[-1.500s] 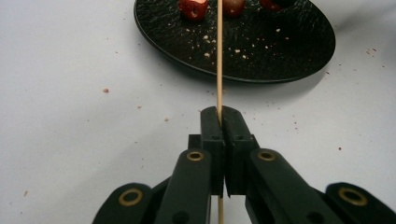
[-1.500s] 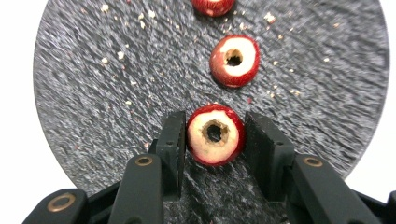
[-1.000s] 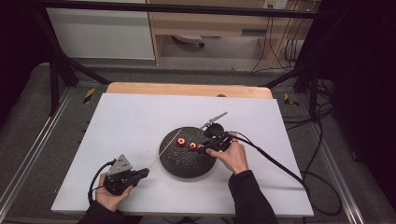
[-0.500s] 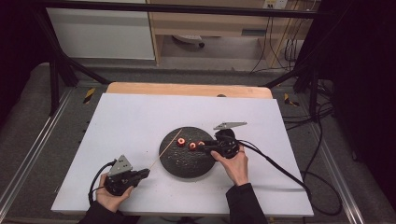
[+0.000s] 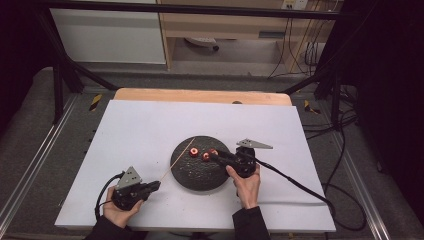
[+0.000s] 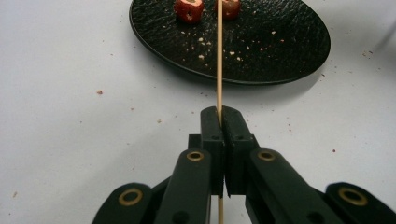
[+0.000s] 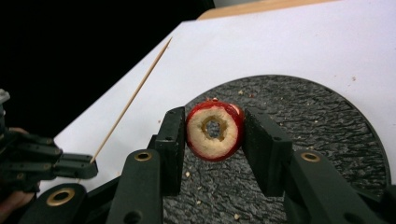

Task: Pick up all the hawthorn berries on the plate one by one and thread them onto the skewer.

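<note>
Wooden skewer (image 6: 219, 60) is sitting pinched in our left claw (image 6: 219, 116), tip over the black plate (image 5: 186, 176). Right claw (image 7: 214, 133) is squeezing a cored red fruit piece (image 7: 214, 131) above that plate. We're risking missing the hole, splitting it.

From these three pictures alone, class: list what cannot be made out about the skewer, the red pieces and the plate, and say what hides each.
- Skewer: its far tip runs off the top edge of the left gripper view.
- Held red piece: its sides are covered by the right gripper pads, right gripper view.
- Plate: its near part lies behind the jaws there.
- Red pieces: too small in the high view to show holes.
</note>
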{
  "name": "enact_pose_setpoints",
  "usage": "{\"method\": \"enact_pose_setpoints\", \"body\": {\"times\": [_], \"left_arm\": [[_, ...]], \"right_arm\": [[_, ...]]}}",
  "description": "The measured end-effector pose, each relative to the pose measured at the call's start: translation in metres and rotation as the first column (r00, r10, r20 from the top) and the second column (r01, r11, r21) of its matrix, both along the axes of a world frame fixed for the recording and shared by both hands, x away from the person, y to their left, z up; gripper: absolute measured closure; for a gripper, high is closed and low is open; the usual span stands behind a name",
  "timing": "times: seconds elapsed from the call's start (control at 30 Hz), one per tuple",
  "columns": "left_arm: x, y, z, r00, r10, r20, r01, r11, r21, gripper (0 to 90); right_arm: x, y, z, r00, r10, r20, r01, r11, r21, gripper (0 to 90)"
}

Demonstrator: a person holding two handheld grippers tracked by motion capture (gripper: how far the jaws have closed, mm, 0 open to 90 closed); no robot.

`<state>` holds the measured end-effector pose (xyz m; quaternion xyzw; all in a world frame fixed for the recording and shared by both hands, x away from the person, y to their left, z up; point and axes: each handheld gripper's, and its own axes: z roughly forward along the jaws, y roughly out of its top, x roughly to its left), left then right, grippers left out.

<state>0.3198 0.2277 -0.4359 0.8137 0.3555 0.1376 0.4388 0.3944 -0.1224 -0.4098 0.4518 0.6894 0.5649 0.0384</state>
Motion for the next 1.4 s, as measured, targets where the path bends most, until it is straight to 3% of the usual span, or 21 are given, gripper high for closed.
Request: {"method": "enact_pose_setpoints", "body": {"times": [0.33,0.67,1.13,1.4], "left_arm": [[-0.002,-0.005,-0.002,1.0,0.0,-0.002,0.0,1.0,0.002,87.9],[-0.005,-0.01,-0.002,1.0,-0.004,0.004,0.004,1.0,-0.002,87.9],[-0.01,-0.016,-0.003,1.0,0.006,0.006,-0.006,0.9998,-0.019,87.9],[-0.009,-0.021,-0.004,0.9997,0.023,-0.003,-0.023,0.9988,-0.042,87.9]], "right_arm": [[-0.01,0.001,-0.009,0.9938,-0.083,0.074,0.073,0.989,0.128,60.6],[-0.014,0.003,-0.015,0.9877,-0.137,0.075,0.118,0.97,0.214,60.7],[-0.006,0.005,-0.014,0.974,-0.216,0.07,0.182,0.928,0.324,60.8],[0.005,0.005,-0.015,0.9657,-0.253,0.059,0.211,0.897,0.387,60.8]]}}
